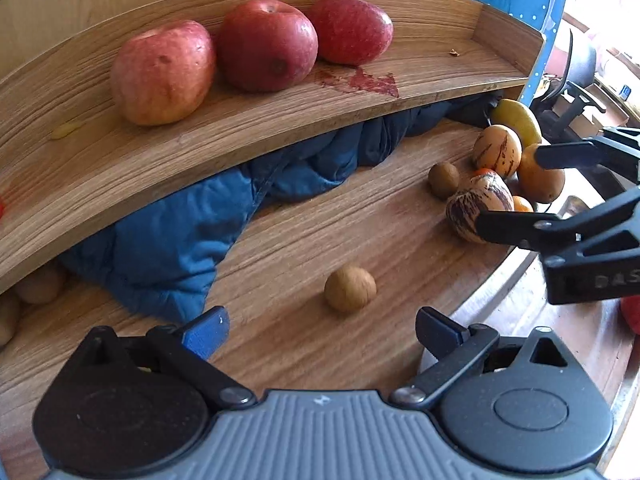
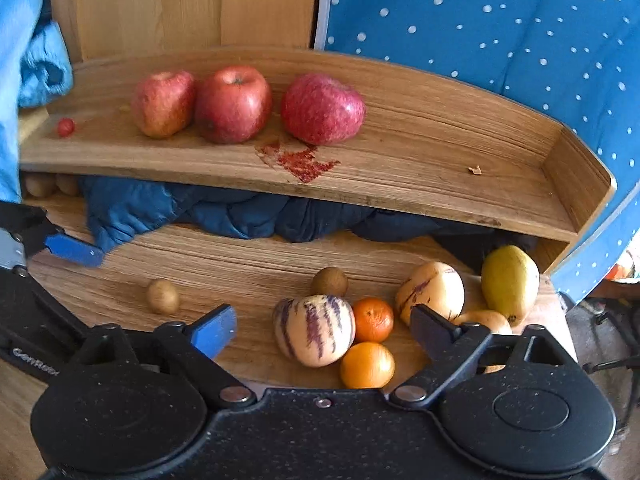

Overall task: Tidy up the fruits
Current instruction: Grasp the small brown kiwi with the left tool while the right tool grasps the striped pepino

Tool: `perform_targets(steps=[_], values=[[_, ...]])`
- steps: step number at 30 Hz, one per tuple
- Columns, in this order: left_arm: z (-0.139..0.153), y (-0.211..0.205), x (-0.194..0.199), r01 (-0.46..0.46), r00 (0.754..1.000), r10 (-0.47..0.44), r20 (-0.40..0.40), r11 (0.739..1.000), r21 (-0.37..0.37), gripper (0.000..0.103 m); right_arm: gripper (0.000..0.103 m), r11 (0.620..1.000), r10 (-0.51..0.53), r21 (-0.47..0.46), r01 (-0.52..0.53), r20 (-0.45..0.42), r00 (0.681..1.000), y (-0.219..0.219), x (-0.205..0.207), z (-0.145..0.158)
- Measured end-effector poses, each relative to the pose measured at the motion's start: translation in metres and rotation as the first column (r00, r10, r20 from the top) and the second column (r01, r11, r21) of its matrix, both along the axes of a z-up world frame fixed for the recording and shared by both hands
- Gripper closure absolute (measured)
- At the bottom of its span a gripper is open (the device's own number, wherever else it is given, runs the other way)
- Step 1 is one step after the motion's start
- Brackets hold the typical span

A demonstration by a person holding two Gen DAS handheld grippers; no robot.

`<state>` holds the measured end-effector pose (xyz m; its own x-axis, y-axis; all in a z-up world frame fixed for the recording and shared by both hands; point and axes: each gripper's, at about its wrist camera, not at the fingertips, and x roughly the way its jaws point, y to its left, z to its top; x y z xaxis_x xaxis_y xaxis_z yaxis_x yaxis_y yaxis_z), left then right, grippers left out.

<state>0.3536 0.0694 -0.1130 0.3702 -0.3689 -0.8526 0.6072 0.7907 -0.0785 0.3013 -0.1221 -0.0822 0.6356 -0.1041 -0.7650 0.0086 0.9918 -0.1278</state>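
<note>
Left tongs (image 1: 322,330): jaws wide apart, holding nothing, touching nothing. They hang low over the counter (image 1: 280,240), with the small brown fruit (image 1: 350,289) just ahead, between the finger lines but clear of both fingers. The blue fingertip (image 1: 206,330) sits near the edge of the blue jacket (image 1: 168,256) that is stuffed under the shelf (image 1: 240,136); can't tell if they touch.

Right tongs (image 2: 322,330): also wide open and empty. They sit just short of the fruit cluster. The striped melon (image 2: 314,330) lies between the fingers, with no visible contact on either side. Two oranges (image 2: 367,364) sit beside it on the right; a second striped melon (image 2: 430,294), a yellow mango (image 2: 510,282) and a small brown fruit (image 2: 330,281) lie further back.

Three red apples (image 2: 234,104) are already lined up on the shelf, the left two touching and the third slightly apart. A red smear (image 2: 304,162) lies in front of them.

Judgement: mid-sort, at the approach phase of the next pick. Apples look done; the loose counter fruit is still unsorted.

Next move, left side: advance a little so the brown fruit is centred, then close gently, since it's round and may roll.

Next move, right side: push forward around the striped melon and close on its widest part. Watch the adjacent orange (image 2: 373,319), which is touching or nearly so and is likely to get nudged.
</note>
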Motion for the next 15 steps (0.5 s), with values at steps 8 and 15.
perform_targets(steps=[8,15], values=[[-0.005,-0.004,0.005,0.061,0.997,-0.06,0.038,0.998,-0.017,0.017,0.029,0.999,-0.01,-0.035,0.009,-0.028,1.0,0.007,0.014,-0.014],[-0.004,-0.007,0.006,0.082,0.994,-0.081,0.077,0.996,-0.016,0.034,0.047,0.998,-0.028,-0.052,0.026,-0.032,0.999,0.017,0.015,-0.021]])
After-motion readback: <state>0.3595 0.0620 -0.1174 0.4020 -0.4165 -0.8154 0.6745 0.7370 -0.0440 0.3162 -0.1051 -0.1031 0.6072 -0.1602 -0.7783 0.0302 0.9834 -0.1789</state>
